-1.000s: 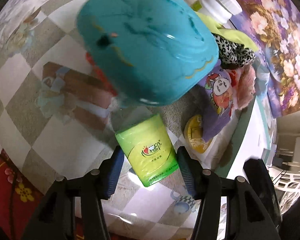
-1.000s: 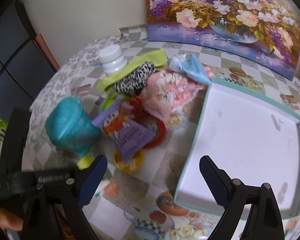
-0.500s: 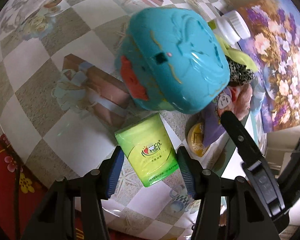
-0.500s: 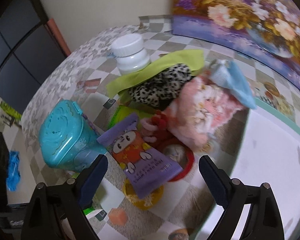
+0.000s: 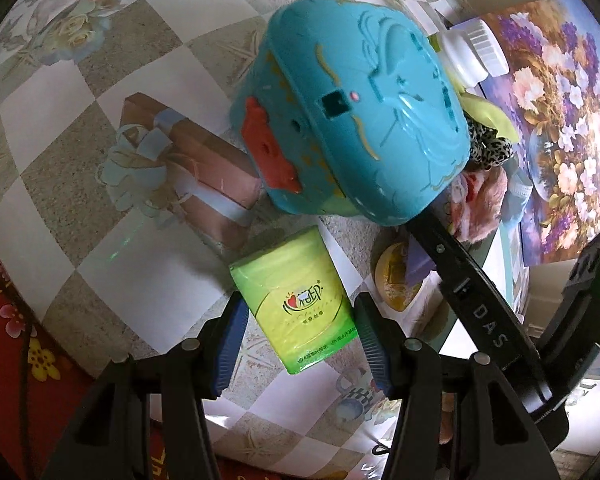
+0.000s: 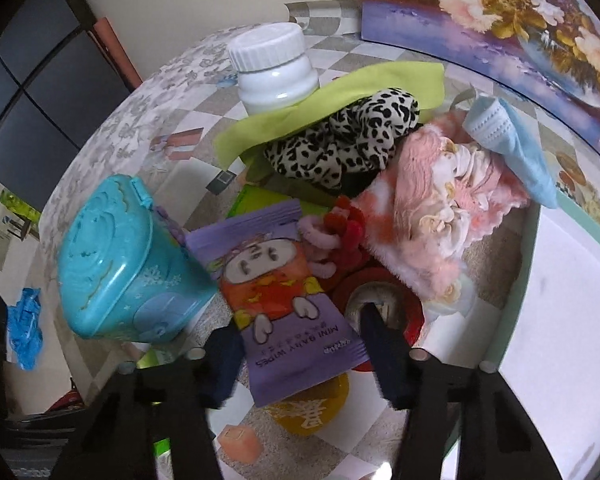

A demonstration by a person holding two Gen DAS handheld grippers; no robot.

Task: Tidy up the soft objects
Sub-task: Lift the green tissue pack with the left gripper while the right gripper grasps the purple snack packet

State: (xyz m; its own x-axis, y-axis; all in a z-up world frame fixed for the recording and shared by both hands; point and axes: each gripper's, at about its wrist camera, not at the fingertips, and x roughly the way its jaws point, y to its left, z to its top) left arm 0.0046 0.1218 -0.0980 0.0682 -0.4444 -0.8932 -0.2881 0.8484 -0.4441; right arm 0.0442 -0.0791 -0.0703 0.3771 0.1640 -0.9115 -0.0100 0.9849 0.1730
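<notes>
My left gripper (image 5: 298,338) is open, its jaws on either side of a green tissue pack (image 5: 296,302) lying on the table. My right gripper (image 6: 300,354) is open, its jaws straddling the near end of a purple baby-wipes pack (image 6: 288,300). Behind it is a heap: a pink fluffy cloth (image 6: 436,216), a leopard-print scrunchie (image 6: 348,140), a lime green cloth (image 6: 340,96), a blue face mask (image 6: 508,144) and red and pink hair ties (image 6: 336,236).
A turquoise plastic box (image 5: 360,120) (image 6: 120,256) stands left of the heap. A white jar (image 6: 274,68) is behind it. A white tray (image 6: 560,300) with a green rim lies at the right. A yellow lid (image 6: 312,412) and a red tape roll (image 6: 380,296) lie under the wipes.
My right gripper has moved left and forward from over the tray down to the wipes pack, jaws narrower. The left gripper stayed around the tissue pack, its view tilted.
</notes>
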